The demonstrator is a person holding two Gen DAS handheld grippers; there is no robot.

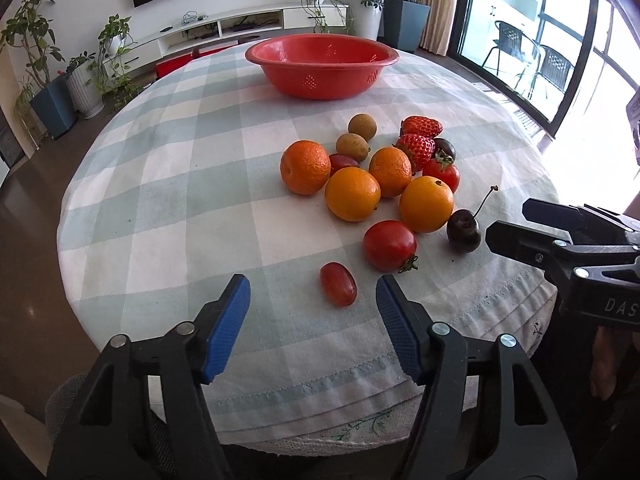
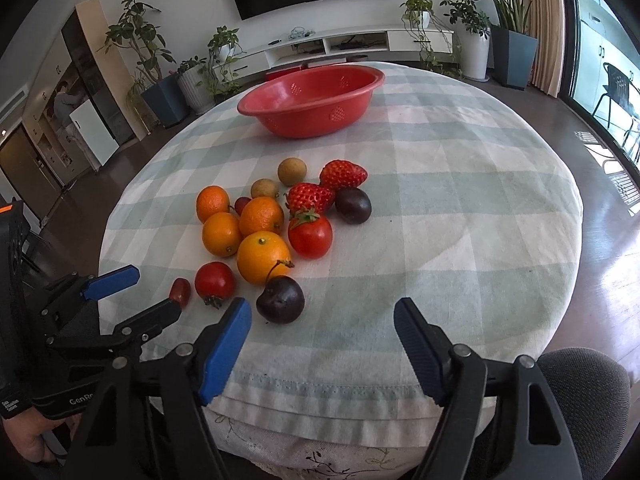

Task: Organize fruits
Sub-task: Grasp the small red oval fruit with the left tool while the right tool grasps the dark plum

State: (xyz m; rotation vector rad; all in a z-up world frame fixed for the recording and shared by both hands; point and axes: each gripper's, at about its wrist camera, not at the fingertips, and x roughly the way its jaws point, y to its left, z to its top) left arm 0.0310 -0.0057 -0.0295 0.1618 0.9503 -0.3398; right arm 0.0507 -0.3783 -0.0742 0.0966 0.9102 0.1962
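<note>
my left gripper (image 1: 312, 300) hangs spread wide with nothing in it over the near edge of the round table with the pale green checked cloth (image 1: 180, 184), the small oblong red grape tomato (image 1: 338, 284) lying just ahead between its blue pads. my right gripper (image 2: 322, 318) is likewise agape and bare, the dark stemmed cherry (image 2: 280, 299) just ahead to its left. beyond lies the cluster of oranges, tomatoes, strawberries and brown longans (image 1: 380, 172). farthest stands the red perforated plastic bowl (image 1: 322, 65), apart from the fruit.
</note>
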